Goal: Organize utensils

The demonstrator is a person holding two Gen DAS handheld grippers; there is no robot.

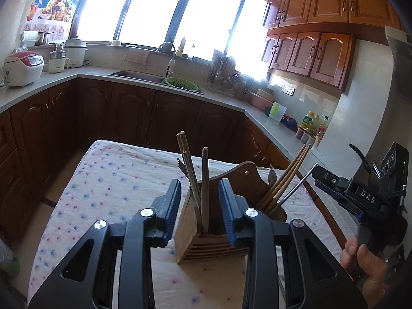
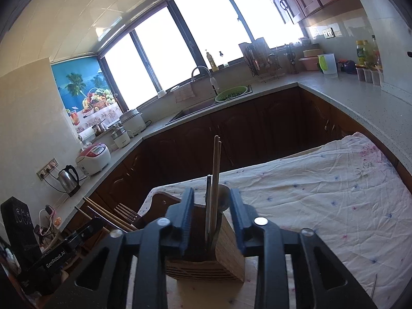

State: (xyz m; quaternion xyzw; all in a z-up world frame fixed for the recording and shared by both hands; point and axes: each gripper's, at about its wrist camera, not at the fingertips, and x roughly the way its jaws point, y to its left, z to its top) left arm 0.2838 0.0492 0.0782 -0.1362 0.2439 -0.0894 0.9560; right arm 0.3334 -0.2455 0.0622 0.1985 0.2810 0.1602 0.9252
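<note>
Left wrist view: the left gripper (image 1: 200, 207) stands partly open over the wooden utensil holder (image 1: 206, 242), its blue pads clear of a wooden stick (image 1: 205, 188) rising between them, gripping nothing. The holder sits on the floral tablecloth (image 1: 110, 180). More chopsticks (image 1: 285, 180) lean in its right compartment. At the right edge, a hand (image 1: 363, 260) holds the right gripper (image 1: 320, 177).

Right wrist view: the right gripper (image 2: 212, 219) is partly open too, jaws either side of upright chopsticks (image 2: 215, 170) and a metal handle (image 2: 208, 206) in the holder (image 2: 206, 265), pads pressing on nothing. A fork (image 2: 126, 209) shows at left.
</note>
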